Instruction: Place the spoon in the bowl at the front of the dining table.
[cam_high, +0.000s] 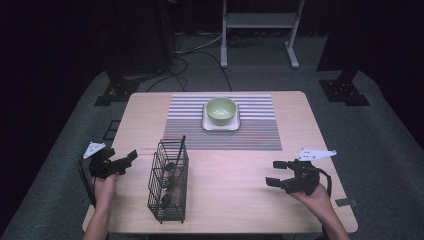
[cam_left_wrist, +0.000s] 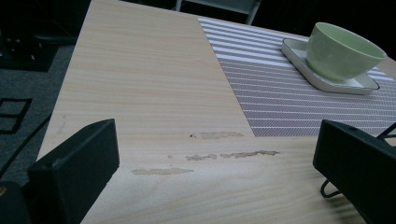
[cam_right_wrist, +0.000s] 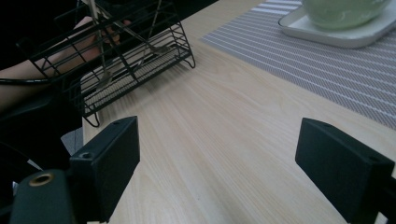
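We hold the left tool (cam_high: 119, 163) and right tool (cam_high: 278, 173) spread, empty, flanking the wire basket (cam_high: 169, 181) on the surface (cam_high: 240, 200).

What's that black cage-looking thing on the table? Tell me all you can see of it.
It is a black wire basket, a tall narrow rack of thin metal rods on small looped feet, standing upright on the wooden table near the left gripper. Cutlery stands inside, one dark handle poking above the rim. Neither gripper touches it.
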